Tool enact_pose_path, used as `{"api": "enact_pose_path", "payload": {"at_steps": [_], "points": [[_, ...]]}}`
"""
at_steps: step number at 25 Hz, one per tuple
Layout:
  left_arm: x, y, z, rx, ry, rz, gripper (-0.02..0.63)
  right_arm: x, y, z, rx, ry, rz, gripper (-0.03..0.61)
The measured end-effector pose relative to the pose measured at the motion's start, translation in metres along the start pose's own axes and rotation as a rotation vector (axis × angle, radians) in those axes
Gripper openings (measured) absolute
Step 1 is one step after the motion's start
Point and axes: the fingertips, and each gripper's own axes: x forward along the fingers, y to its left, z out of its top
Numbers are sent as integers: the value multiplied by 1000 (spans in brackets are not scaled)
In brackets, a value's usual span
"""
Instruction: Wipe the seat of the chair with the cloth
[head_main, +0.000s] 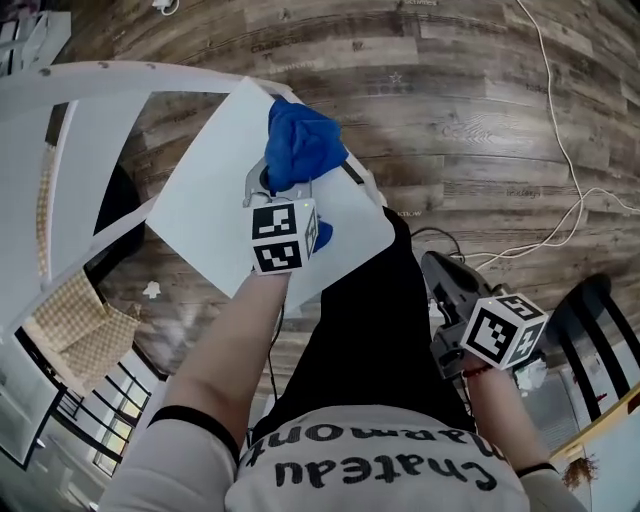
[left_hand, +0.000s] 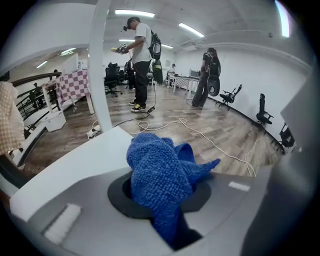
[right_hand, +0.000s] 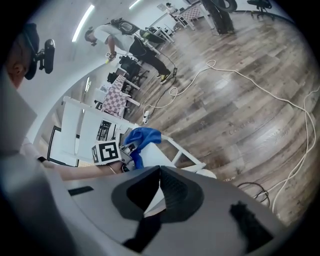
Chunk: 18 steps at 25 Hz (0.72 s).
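**Cloth.** The blue cloth (head_main: 300, 145) is clamped in your left gripper (head_main: 285, 185). In the left gripper view its jaws are closed on a thick fold, and the rest of the cloth (left_hand: 160, 172) stands bunched above them with one loose corner off to the side. It lies over the far edge of the white seat (head_main: 210, 200) of the chair (head_main: 60, 130). No view shows clearly whether it presses on the panel or only hovers above it.

**Right gripper.** The right gripper (head_main: 440, 265) hangs low beside your right hip, well apart from the chair. In its own view the jaws meet with nothing between them.

**Handling, as judged.**
- The cloth looks like looped terry: soft, light and limp, with no stiffness of its own.
- It should drag rather than slide on the smooth seat, so expect it to roll up under the jaws when you push.
- The present hold takes a folded bunch rather than a thin edge, which looks secure. If you retake it, grip a doubled fold again.
- The loose corner may trail over the edge.
- The seat appears hard and flat, so moderate downward pressure should be tolerated. Keep cloth, not the jaw tips, on the panel.
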Motion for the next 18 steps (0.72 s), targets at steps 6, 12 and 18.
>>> {"api": "enact_pose_path", "payload": {"at_steps": [6,12,18], "points": [[-1,-59,13,11,-47,-206,86,10,9,-11,-32,44,10,15],[-53,-60,-13,-87,-102,-265,87,33,42,-18,-133,143,27,15],[-127,56,-138,-136,52,10,89,78,101,-45,-286,288,89,15]]}}
